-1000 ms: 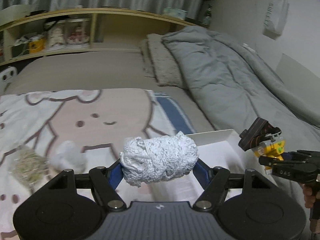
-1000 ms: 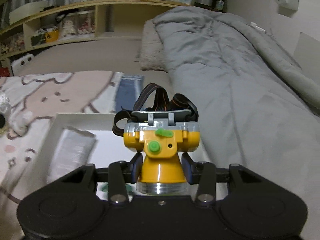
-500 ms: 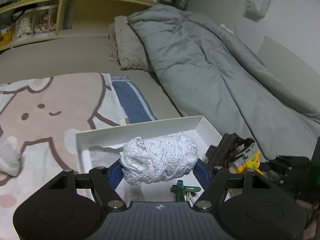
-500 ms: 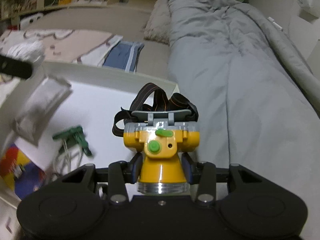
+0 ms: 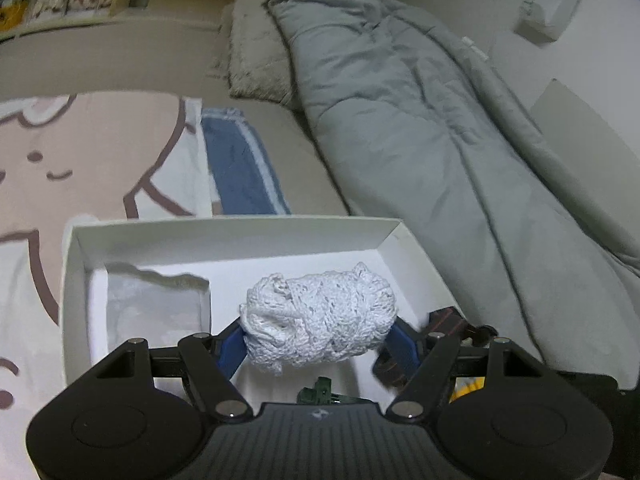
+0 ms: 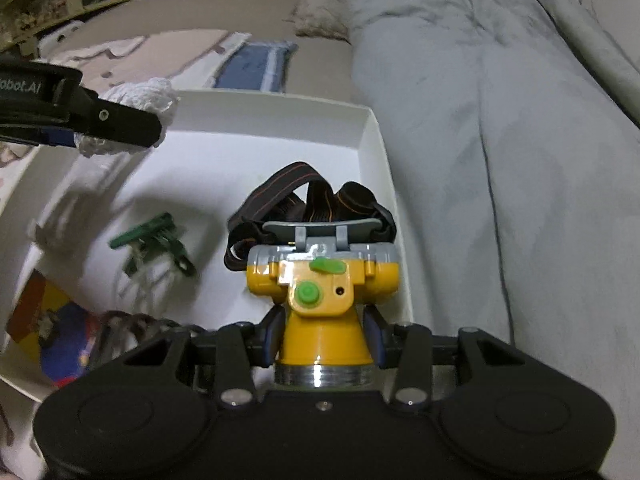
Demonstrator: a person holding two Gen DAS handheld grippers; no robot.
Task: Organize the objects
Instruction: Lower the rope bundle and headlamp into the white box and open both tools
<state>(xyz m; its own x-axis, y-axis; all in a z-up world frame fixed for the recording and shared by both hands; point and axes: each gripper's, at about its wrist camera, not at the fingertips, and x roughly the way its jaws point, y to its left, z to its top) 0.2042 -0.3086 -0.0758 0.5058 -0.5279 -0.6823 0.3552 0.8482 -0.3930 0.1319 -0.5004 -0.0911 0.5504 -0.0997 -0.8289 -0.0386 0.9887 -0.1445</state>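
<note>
Left wrist view: left gripper [image 5: 320,340] is clamped on a white crocheted bundle [image 5: 320,326], blue pads pressing its two ends, jaws fairly wide because the bundle is bulky. It hangs above the middle of the white box [image 5: 232,232], clear of the floor of it. Likely headed for the free patch between the clear plastic bag [image 5: 154,312] at the box's left and the right wall.

Right wrist view: right gripper [image 6: 322,334] is closed about halfway on the neck of the yellow headlamp [image 6: 322,280], lens end toward the camera, black strap [image 6: 308,200] bunched forward. Held by the narrow neck since that's the only part the jaws span cleanly. It sits over the box's right side, just beside the right wall; can't tell whether the strap already touches the bottom.

Already in the box: green clip [image 6: 154,244] mid-floor, a colourful printed packet [image 6: 52,332] at the near-left corner, plus something dark and tangled next to it, too blurred to name.

The box rests on the bed, grey duvet [image 6: 500,140] on its right, cartoon blanket [image 5: 80,152] on its left.

My read: both items are at the drop stage. Two grippers share one box, so keeping them to separate sides avoids a clash. The bundle is soft and won't roll; the headlamp may tip onto its strap.
</note>
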